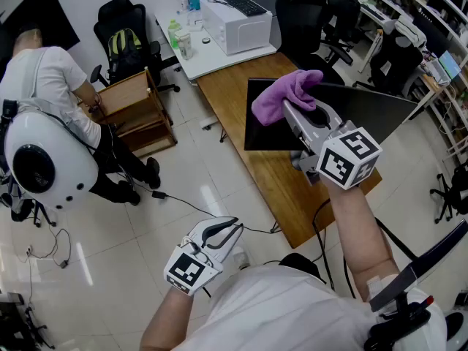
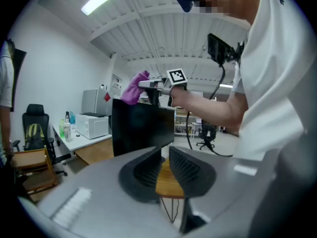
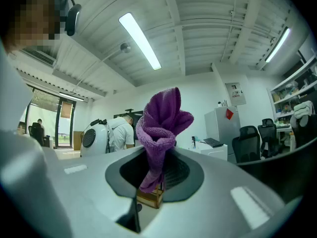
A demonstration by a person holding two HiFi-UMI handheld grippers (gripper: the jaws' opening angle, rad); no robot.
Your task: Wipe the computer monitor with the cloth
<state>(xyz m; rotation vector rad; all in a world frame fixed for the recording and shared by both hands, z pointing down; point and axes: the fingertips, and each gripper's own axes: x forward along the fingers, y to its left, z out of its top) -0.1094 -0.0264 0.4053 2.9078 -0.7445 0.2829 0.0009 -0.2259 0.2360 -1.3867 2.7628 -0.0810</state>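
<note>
Purple terry cloth (image 1: 281, 97) (image 3: 161, 128) raised at the top edge of the black flat computer monitor (image 1: 365, 112) (image 2: 141, 128).
The right gripper (image 1: 296, 119) (image 3: 158, 170) is clamped on the cloth's lower end, its bunched folds rising above the jaws. The monitor stands on a long wooden table (image 1: 256, 174). The left gripper (image 1: 232, 227) (image 2: 166, 165) hangs low over the floor, well apart, jaws slightly parted and empty.

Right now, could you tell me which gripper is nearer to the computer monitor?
Right. The right gripper, shut on the cloth, is at the monitor's top edge; the left gripper hangs low, off the desk.
</note>
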